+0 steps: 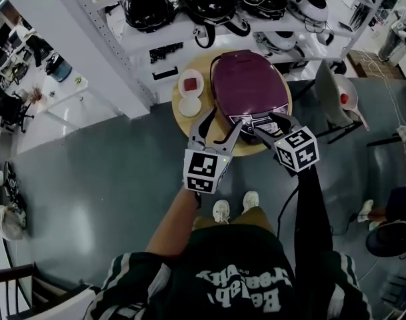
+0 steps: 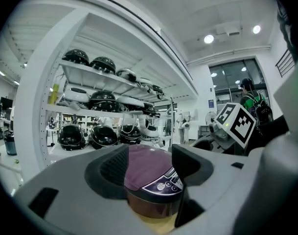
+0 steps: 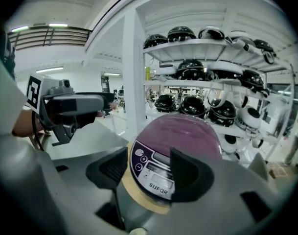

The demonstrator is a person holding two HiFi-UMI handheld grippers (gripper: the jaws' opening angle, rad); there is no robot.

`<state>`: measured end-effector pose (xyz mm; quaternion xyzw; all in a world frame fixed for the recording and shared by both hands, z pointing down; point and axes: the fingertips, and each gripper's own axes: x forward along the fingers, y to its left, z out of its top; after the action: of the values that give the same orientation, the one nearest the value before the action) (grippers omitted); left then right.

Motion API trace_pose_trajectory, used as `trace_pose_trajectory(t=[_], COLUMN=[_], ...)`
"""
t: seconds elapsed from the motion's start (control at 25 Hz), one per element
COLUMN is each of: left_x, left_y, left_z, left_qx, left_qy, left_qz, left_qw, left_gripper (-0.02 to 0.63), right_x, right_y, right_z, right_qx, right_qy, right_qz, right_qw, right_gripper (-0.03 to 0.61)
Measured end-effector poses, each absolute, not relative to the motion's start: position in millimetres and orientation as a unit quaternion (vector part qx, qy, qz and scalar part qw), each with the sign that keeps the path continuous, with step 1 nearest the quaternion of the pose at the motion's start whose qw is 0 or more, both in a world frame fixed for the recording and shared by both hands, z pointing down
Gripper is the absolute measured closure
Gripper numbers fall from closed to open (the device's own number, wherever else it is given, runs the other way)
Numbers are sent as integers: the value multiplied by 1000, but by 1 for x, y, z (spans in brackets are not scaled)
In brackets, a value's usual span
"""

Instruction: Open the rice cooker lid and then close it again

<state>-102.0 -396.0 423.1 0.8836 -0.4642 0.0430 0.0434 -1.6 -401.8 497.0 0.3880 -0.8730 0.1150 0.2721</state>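
In the head view, a glossy plum rice cooker (image 1: 249,82) of rounded-square shape, lid shut, is seen on a round wooden table (image 1: 184,122), to the right of a small red dish (image 1: 191,83). The left gripper (image 1: 223,122) and right gripper (image 1: 266,124) are held at its near edge. In the left gripper view, the dark ribbed pads (image 2: 114,168) are spread apart, with the cooker's near corner seen between them. In the right gripper view, the pads are likewise parted before the control panel (image 3: 151,173), and nothing is clamped.
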Motion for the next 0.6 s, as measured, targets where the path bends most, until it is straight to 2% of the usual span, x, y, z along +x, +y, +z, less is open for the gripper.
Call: trace_pose_trajectory(t=[0.48, 0.6], left_x=[-92, -90], left_y=[-430, -437], left_z=[441, 442], left_qx=[877, 875], left_qy=[-474, -477], left_qz=[61, 59], left_qw=[51, 58], left_gripper=[342, 342], right_x=[2, 1], right_y=[-426, -428], right_z=[538, 540], right_qx=[326, 327], right_qy=[-866, -864], right_qz=[163, 183], right_qw=[342, 336], right_gripper=[268, 261])
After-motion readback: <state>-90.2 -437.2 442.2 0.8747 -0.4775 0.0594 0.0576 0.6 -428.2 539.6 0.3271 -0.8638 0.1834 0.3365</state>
